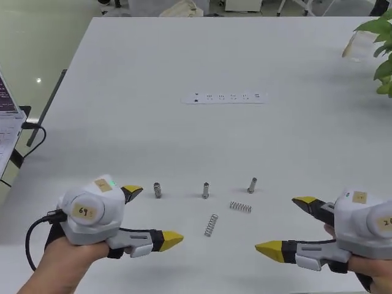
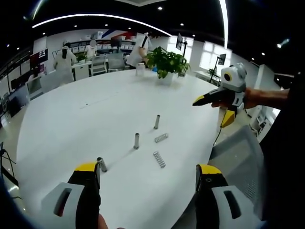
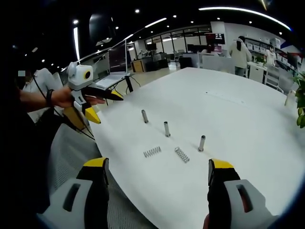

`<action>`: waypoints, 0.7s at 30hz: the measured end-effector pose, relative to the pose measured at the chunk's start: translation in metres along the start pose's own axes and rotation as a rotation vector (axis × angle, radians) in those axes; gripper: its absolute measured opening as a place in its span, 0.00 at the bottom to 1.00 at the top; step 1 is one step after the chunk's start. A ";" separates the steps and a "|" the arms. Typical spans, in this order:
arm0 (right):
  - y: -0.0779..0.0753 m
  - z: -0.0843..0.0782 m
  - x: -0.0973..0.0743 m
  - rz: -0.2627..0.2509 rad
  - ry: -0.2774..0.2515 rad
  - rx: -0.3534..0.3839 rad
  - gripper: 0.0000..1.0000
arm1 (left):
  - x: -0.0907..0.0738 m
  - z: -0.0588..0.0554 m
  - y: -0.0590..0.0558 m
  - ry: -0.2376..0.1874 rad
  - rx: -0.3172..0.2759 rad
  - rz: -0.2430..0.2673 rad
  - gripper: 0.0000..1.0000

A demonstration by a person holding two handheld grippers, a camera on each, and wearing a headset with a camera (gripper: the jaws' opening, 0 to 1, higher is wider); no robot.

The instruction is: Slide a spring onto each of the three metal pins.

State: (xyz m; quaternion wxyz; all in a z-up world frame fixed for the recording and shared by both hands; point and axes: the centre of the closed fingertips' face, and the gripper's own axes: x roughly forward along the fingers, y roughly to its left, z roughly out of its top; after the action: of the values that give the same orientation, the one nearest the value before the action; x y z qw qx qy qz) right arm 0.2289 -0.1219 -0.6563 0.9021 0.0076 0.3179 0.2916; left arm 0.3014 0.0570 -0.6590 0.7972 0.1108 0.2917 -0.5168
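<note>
Facing a white workbench (image 1: 184, 141), the head view shows three metal pins standing upright in a row running from 9 to 3 o'clock: left pin (image 1: 157, 190), middle pin (image 1: 206, 190) and right pin (image 1: 252, 185). The left pin looks thicker and ribbed beside the other two; whether a spring sits on it cannot be told.

Two springs lie loose on the bench. The lengthwise spring (image 1: 211, 225) lies just at 6 o'clock of the middle pin, its axis pointing toward 12 o'clock. The crosswise spring (image 1: 241, 207) lies at 7 o'clock of the right pin, its axis running from 9 to 3 o'clock. Neither spring touches a pin or a gripper.

The left gripper (image 1: 152, 215), hand-held at 7 o'clock in the view, is released, with its yellow-tipped jaws spread wide and nothing between them; its far jaw tip lies near the left pin, at that pin's 9 o'clock. The right gripper (image 1: 285, 225), at 5 o'clock, is likewise released and empty, and stands apart from the right pin and both springs. Each gripper view shows its own jaws parted around the row of pins, with the opposite gripper held above the bench edge.

A white power strip (image 1: 225, 98) lies flat at 12 o'clock of the pins, well apart. A leafy plant (image 1: 383, 55) enters at 2 o'clock, and a laptop (image 1: 6, 116) at 9 o'clock.
</note>
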 end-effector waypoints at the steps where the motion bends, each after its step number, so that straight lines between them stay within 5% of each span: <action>1: 0.000 -0.001 0.000 0.000 0.000 0.002 0.85 | 0.002 -0.001 -0.001 0.003 0.002 -0.004 0.79; 21: 0.003 -0.009 -0.006 -0.001 0.012 0.017 0.83 | 0.049 -0.009 -0.017 0.067 0.034 -0.099 0.76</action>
State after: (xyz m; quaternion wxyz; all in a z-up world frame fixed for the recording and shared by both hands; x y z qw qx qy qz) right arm 0.2182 -0.1247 -0.6595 0.9002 0.0133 0.3257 0.2887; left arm 0.2973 0.0164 -0.6930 0.7583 0.1270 0.3146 -0.5566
